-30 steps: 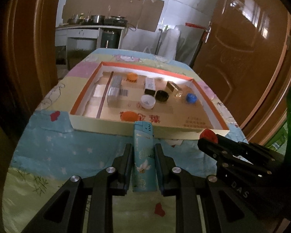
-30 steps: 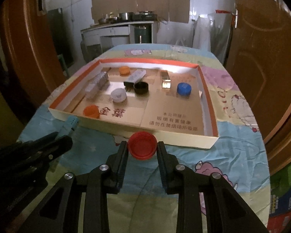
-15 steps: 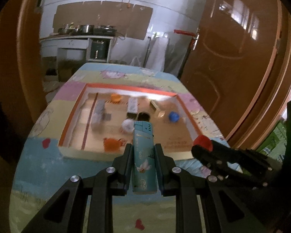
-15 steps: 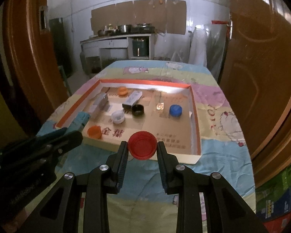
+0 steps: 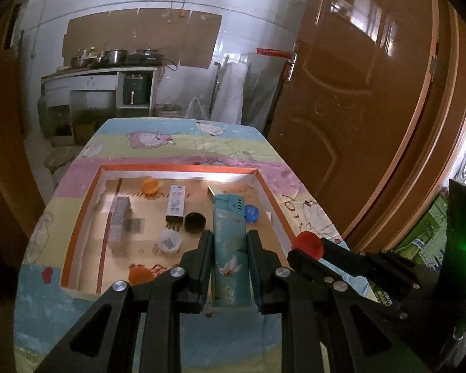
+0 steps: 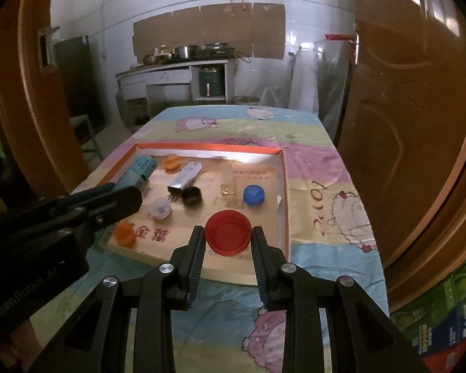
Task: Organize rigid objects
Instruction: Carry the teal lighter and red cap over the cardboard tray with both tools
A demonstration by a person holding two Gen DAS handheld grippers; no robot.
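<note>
Above the tray (image 5: 77,227) on the table (image 6: 320,168), left claw (image 5: 230,248) is clamped on the lighter (image 5: 230,242), right claw (image 6: 227,242) on the red cap (image 6: 227,232). Risks: claws sit close and could bump; a high release w/ cap could roll it into the blue cap (image 6: 253,195).

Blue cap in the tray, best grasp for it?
Take the blue cap across its round side wall, coming straight down from above. It lies flat on the tray floor, low and wide, with bare cardboard around it, though the right wall is near, so align the fingers front to back.
</note>
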